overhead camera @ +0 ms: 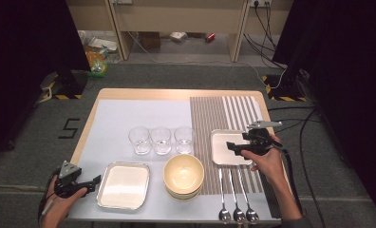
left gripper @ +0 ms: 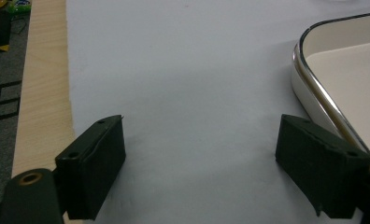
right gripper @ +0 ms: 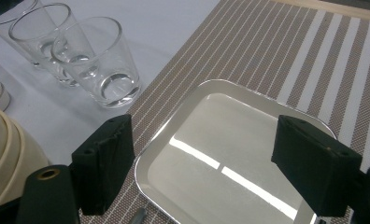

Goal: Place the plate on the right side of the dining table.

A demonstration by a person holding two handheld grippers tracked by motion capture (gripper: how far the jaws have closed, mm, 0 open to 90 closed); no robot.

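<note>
My left gripper (overhead camera: 97, 180) rests at the table's near left corner, open, nothing between its fingers; its own view (left gripper: 202, 163) looks over bare white mat with a square metal tray's rim (left gripper: 314, 88) at the right. That larger tray (overhead camera: 124, 185) lies just right of the gripper. My right gripper (overhead camera: 230, 147) hovers open over a smaller metal tray (overhead camera: 226, 148) on the striped placemat (overhead camera: 224, 111); in the right gripper view the jaws (right gripper: 204, 163) straddle this tray (right gripper: 230, 154) without touching it.
Three clear glasses (overhead camera: 160, 139) stand in a row mid-table, also seen as glasses (right gripper: 99, 60) near the right gripper. Stacked cream bowls (overhead camera: 183, 175) sit at the front centre. Three spoons (overhead camera: 235, 199) lie on the placemat's near part. The wooden table edge (left gripper: 38, 93) runs left.
</note>
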